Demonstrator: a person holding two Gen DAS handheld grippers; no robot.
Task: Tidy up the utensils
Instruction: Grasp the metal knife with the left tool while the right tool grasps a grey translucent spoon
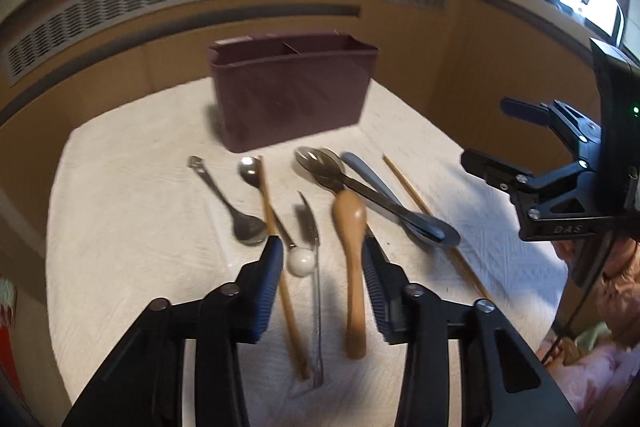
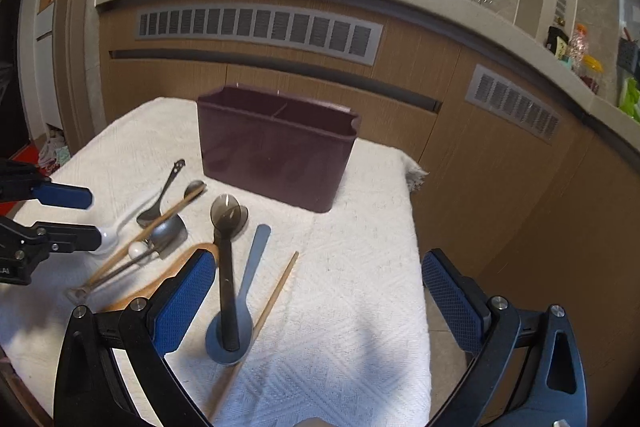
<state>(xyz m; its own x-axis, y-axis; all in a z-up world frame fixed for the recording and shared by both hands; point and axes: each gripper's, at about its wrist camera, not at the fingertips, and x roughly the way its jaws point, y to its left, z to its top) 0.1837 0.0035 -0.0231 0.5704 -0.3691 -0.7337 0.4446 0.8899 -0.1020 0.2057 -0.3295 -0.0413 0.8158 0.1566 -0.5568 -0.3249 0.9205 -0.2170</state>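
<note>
We see a worktop covered with a white textured cloth (image 1: 128, 195), and on it, toward the back, a dark maroon utensil holder (image 1: 294, 89) standing upright, its inside split by a divider into two compartments. In front of the holder the utensils lie scattered flat on the cloth: a small metal spoon (image 1: 230, 201) at the left, a bamboo chopstick (image 1: 280, 267) crossing a slim spoon with a white ball end (image 1: 301, 262), a wooden spoon (image 1: 352, 267) lying lengthways, a dark-handled slotted spoon (image 1: 340, 175) resting across a grey-blue spoon (image 1: 400, 205), and a second chopstick (image 1: 424, 207) just beside them at the right. Our left tongs (image 1: 320, 255) hang over the middle of this spread with the jaws partly apart, empty, and the chopstick, the ball-ended spoon and the wooden spoon show between their blue pads (nothing is pressed by them). Our right tongs (image 2: 320, 267) stand spread wide, also empty, over the right part of the cloth, with the slotted spoon, the grey-blue spoon and the second chopstick lying below between the fingers. From the right wrist view a white spoon (image 2: 116, 231) shows near the left tongs' fingertips. Behind the worktop runs a brown cabinet front with grey vent grilles (image 2: 256, 31).
</note>
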